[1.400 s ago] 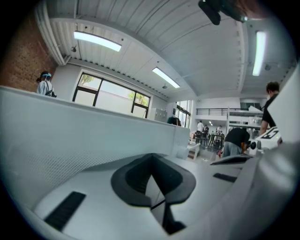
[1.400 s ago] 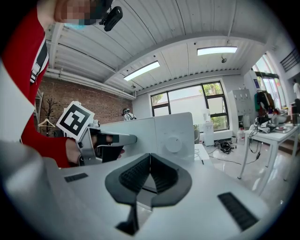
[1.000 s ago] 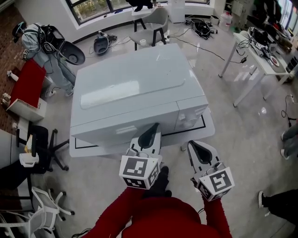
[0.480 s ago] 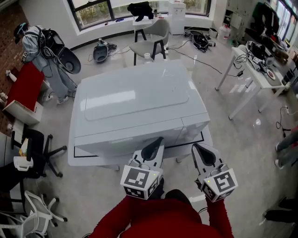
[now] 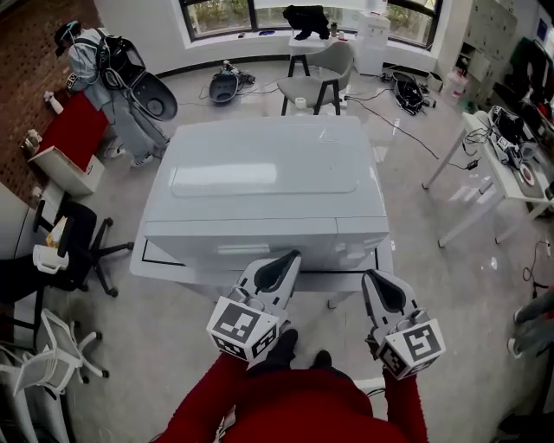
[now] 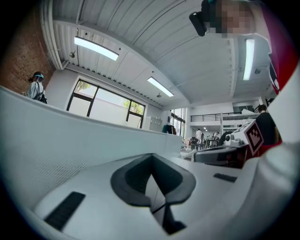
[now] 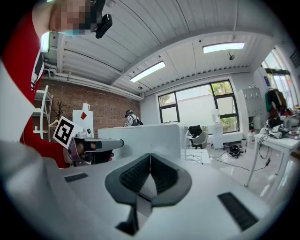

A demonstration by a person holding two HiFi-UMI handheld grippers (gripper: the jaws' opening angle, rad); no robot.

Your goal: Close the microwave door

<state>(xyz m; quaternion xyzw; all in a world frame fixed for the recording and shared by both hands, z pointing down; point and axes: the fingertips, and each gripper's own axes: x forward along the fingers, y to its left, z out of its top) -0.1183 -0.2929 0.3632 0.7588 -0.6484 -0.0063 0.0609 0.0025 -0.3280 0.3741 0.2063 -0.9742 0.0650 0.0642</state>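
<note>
We are holding both grippers low at the near side of the microwave [image 5: 264, 182]. It is sitting on a white table [image 5: 154, 270], and its door on the near face is looking flush with the body.

The head view is showing the left gripper [image 5: 279, 271] aiming at that near face from close by. The right gripper [image 5: 386, 294] is sitting just to its right. Whether the left tip is touching the door, we cannot tell from here.

The gripper views are giving us what the head view is not. On the left gripper the dark pads [image 6: 133, 176] are pressing together with nothing between them, beside the microwave's white wall. On the right gripper the pads [image 7: 133, 176] are likewise meeting, empty.

Around the table, grey floor [image 5: 450, 285] is spreading out. A grey chair [image 5: 327, 62] is standing at the far side under the windows [image 5: 216, 13]. A brick wall [image 5: 35, 52] and a black office chair [image 5: 82, 247] are on the left, and a white desk [image 5: 493, 160] is on the right. Only the gripper views are showing the ceiling's strip lights [image 7: 147, 71].
</note>
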